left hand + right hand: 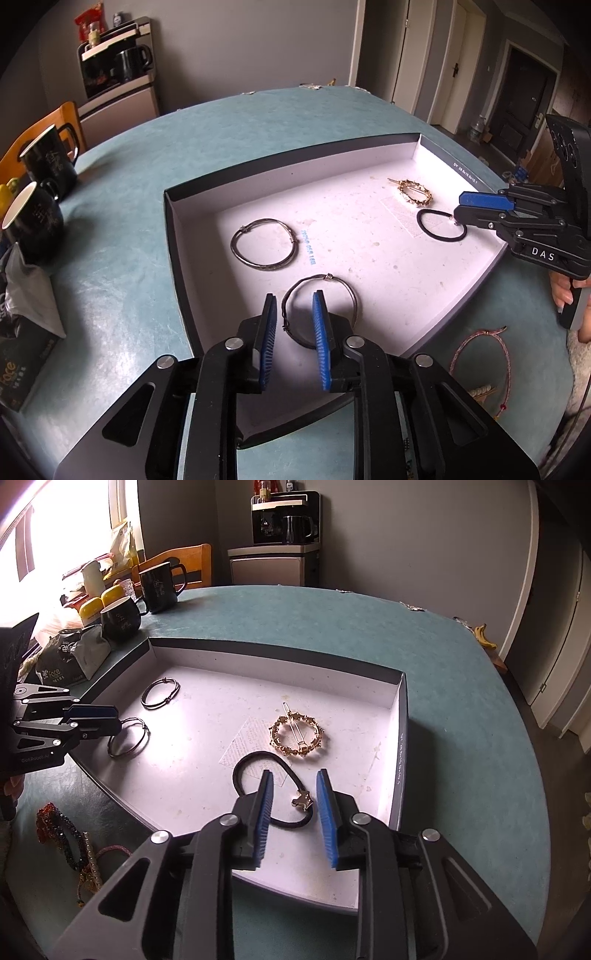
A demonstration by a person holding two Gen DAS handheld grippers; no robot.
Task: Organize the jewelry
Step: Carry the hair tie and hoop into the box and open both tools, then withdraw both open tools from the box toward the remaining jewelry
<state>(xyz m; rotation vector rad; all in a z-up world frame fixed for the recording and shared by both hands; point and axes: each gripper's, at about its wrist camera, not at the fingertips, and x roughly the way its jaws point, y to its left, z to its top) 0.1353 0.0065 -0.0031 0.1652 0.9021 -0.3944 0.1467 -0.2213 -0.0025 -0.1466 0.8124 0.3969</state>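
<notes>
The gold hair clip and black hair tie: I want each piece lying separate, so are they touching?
Apart. The right wrist view shows white box floor between the gold hair clip and the black hair tie.

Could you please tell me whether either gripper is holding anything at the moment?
Nothing is held. The left gripper is open over a silver bangle, and the right gripper is open over the black hair tie.

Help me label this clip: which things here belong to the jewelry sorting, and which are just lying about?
Job:
shallow white-lined box
two silver wire bangles
gold circular hair clip
black elastic hair tie
beaded bracelets beside the box

Lying about:
two black mugs
tissue pack
banana
</notes>
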